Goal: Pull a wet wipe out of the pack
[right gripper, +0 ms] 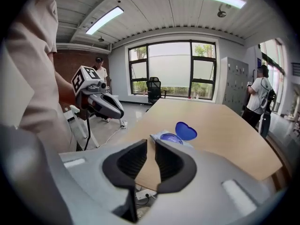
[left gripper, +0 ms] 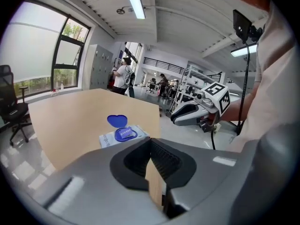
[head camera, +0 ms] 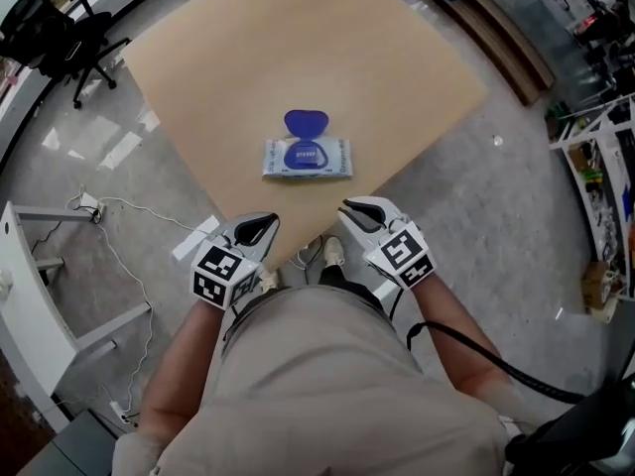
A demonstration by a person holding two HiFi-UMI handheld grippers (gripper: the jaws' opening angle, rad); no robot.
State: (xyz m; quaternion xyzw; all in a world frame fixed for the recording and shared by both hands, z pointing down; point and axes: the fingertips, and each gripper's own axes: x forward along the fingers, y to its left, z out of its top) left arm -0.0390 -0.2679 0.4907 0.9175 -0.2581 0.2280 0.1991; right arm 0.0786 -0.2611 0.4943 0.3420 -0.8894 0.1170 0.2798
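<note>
A white-and-blue wet wipe pack (head camera: pixel 307 158) lies flat on the tan table (head camera: pixel 228 58), close to its near corner. Its blue heart-shaped lid (head camera: pixel 306 122) stands flipped open on the far side. I also see the pack (left gripper: pixel 123 136) in the left gripper view and the pack (right gripper: pixel 171 138) in the right gripper view, well ahead of the jaws. My left gripper (head camera: pixel 266 222) and right gripper (head camera: pixel 347 208) hover side by side off the table's near corner, short of the pack. Both hold nothing. The left gripper (left gripper: pixel 150 142) has its tips together; the right gripper (right gripper: pixel 151 144) shows only a thin slit.
A black office chair (head camera: pixel 60 38) stands on the floor at the far left. A white cable and power strip (head camera: pixel 89 206) lie beside a white shelf unit (head camera: pixel 30 266). Racks with clutter (head camera: pixel 595 157) line the right side. A person (left gripper: pixel 123 76) stands far beyond the table.
</note>
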